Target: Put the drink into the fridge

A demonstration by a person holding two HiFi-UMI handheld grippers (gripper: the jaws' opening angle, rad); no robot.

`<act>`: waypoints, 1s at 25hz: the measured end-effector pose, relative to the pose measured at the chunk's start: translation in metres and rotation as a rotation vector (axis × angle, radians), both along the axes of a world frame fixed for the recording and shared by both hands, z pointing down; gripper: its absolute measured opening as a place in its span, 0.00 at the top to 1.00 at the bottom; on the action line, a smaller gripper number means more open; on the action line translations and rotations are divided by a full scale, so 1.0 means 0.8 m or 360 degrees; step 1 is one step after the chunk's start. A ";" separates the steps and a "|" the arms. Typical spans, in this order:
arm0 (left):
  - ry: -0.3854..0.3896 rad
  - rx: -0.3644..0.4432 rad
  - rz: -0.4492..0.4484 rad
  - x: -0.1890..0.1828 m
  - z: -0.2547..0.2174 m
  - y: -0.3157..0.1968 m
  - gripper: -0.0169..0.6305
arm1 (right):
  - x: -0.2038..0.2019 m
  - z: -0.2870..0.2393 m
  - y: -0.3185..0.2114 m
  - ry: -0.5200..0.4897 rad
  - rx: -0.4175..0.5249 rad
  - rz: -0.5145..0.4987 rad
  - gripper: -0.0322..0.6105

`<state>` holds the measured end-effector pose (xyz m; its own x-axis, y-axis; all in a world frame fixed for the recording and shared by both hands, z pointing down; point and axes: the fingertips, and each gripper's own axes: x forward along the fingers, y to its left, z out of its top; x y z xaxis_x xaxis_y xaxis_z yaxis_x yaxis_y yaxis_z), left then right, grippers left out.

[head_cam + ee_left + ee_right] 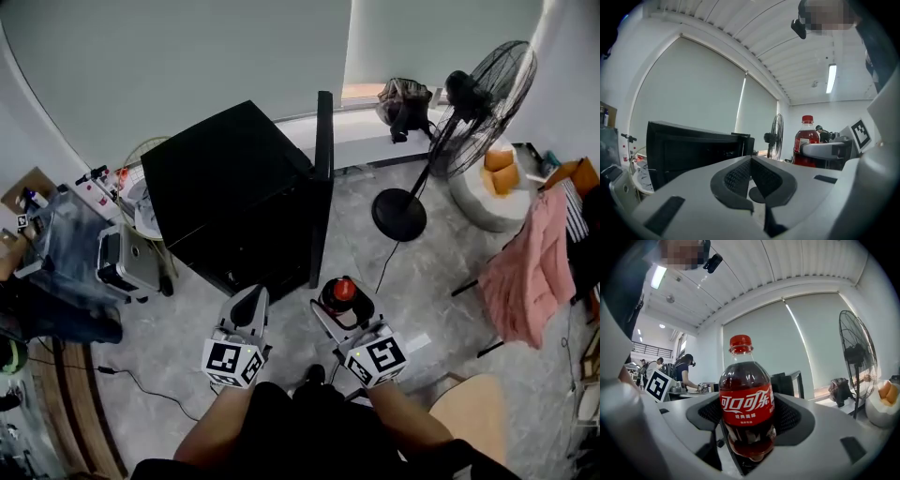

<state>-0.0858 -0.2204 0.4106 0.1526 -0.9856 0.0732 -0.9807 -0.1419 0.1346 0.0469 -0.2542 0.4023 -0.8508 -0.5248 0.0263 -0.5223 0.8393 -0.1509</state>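
Note:
A cola bottle [342, 292] with a red cap and red label stands upright between the jaws of my right gripper [345, 314], which is shut on it. In the right gripper view the bottle [746, 404] fills the middle, with the pads pressed on both of its sides. The black mini fridge [234, 187] stands on the floor just ahead, and its door [323, 178] is swung open toward the right. My left gripper [250, 302] hangs before the fridge front, shut with nothing in it. The left gripper view shows the fridge [693, 145] and the bottle [805, 140] off to the right.
A standing fan [469, 103] with a round base [398, 214] is right of the fridge. Pink cloth [530, 267] hangs on a rack at the right. A grey case [131, 262] and clutter sit left. A wooden seat [469, 412] is near my right arm.

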 end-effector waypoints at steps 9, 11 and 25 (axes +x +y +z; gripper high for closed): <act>0.0012 -0.0012 -0.0223 -0.048 0.039 -0.024 0.95 | -0.078 0.035 -0.066 -0.0028 0.0046 -0.0142 0.44; 0.0011 -0.0005 -0.0264 -0.064 0.048 -0.034 0.95 | -0.101 0.045 -0.079 -0.0061 0.0062 -0.0174 0.44; 0.0038 -0.0110 -0.0398 -0.135 0.169 -0.099 0.95 | -0.214 0.167 -0.161 -0.0032 0.0033 -0.0239 0.44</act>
<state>-0.1934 -0.2995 0.5458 -0.0928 -0.9856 0.1411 -0.9806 0.1150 0.1590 -0.1242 -0.3827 0.5356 -0.9201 -0.3916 -0.0011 -0.3875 0.9109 -0.1417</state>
